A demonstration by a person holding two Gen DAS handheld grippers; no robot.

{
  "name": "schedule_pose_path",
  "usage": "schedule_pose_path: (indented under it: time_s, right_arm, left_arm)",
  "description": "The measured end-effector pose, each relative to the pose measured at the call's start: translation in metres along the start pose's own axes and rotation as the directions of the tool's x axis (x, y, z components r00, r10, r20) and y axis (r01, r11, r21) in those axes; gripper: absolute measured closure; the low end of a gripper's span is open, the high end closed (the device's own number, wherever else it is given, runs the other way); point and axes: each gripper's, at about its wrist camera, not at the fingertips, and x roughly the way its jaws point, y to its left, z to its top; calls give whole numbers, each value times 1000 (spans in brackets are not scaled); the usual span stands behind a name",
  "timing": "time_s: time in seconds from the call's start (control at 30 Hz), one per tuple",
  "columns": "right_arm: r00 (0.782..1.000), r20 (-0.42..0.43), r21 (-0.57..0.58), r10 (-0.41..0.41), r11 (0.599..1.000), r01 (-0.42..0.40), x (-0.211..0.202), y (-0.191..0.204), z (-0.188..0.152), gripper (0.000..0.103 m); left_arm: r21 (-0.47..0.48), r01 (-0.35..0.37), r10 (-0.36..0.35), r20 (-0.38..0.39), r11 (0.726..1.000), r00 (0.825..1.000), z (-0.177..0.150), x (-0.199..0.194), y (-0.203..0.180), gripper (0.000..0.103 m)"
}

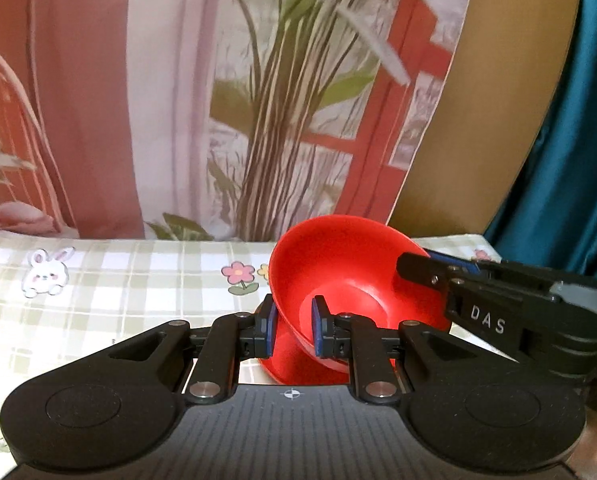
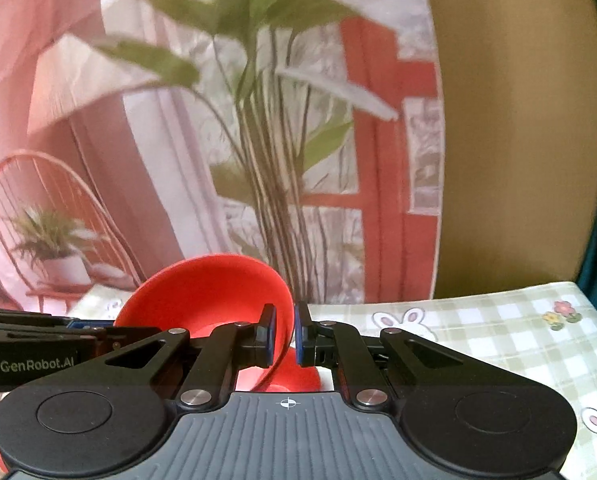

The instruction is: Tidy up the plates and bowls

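Glossy red bowl [image 1: 350, 276] tilted at lower centre, rim pinched by left gripper [image 1: 293, 326] and right gripper [image 2: 285, 334] fingers, above checked counter [image 1: 118, 280].

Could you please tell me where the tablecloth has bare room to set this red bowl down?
The checked tablecloth lies bare left of the red bowl, from the flower print to the rabbit print. The right wrist view shows more bare cloth right of the right claw, toward the far corner. The middle is crowded: left claw and right claw both grip the bowl's rim.
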Motion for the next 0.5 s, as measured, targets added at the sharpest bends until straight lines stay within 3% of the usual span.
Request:
schedule_pose_path:
  time_s: [0.23, 0.5]
  right_arm:
    - [996, -82, -52, -39, 998, 35, 42, 0, -4, 95]
    - [983, -171, -68, -64, 996, 53, 76, -6, -18, 95]
  left_arm:
    - [-13, -28, 27, -60, 1000, 998, -13, 45, 10, 84]
    - [0, -47, 46, -79, 999, 996, -22, 65, 11, 84]
